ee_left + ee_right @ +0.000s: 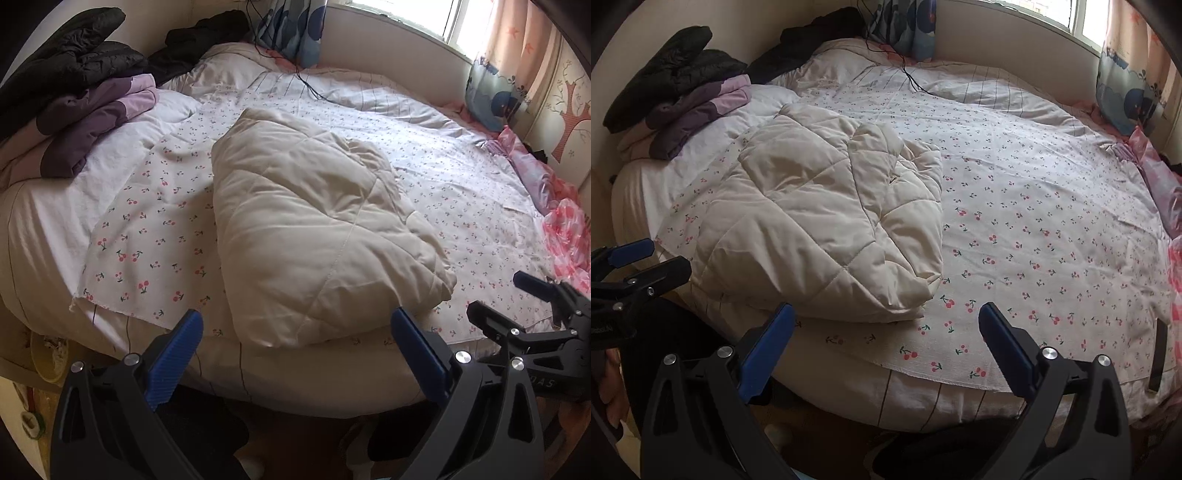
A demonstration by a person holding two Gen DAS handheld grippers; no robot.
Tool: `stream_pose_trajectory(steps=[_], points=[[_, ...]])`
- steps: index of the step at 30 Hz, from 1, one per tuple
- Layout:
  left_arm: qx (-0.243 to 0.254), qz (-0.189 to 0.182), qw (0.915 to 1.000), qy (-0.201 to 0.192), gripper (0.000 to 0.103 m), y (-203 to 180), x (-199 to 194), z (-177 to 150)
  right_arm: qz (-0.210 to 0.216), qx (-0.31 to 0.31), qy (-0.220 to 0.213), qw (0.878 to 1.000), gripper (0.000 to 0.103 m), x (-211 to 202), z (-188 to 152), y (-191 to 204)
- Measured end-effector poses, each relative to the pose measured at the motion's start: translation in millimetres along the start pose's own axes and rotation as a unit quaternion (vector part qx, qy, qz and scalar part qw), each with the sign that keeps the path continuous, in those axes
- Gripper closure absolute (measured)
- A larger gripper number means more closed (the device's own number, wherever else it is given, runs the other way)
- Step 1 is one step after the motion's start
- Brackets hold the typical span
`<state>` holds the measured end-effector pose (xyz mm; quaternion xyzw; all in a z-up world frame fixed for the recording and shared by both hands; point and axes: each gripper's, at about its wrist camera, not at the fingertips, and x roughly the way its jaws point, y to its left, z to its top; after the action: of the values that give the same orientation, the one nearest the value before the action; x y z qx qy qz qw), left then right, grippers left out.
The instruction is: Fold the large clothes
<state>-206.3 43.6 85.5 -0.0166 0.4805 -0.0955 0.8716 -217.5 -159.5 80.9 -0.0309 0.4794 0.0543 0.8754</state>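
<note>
Cream quilted jacket [317, 236] folded into a compact bundle on cherry-print sheet [1034, 236]. Left gripper [295, 332] and right gripper [886, 325] near jacket's front edge, wide, empty, probably released.

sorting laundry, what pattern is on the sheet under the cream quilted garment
Small red cherries on white sheet, clearest in the right wrist view.

The left gripper [297, 325] has its two blue fingers [177, 354] spread wide apart, holding nothing. The right gripper [886, 321] is spread wide too, also holding nothing. In the left wrist view, the right gripper sits at about 4 o'clock.
</note>
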Motion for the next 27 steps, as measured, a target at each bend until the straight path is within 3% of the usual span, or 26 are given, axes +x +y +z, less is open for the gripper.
stream_pose_trajectory(steps=[14, 27], points=[[-0.026, 0.01, 0.9995, 0.011, 0.005, 15, 16, 18, 0.026, 0.006, 0.021, 0.999, 0.007, 33, 26, 8], [-0.028, 0.007, 0.9994, 0.018, 0.005, 14, 21, 17, 0.034, 0.014, 0.03, 0.999, 0.007, 40, 25, 6]])
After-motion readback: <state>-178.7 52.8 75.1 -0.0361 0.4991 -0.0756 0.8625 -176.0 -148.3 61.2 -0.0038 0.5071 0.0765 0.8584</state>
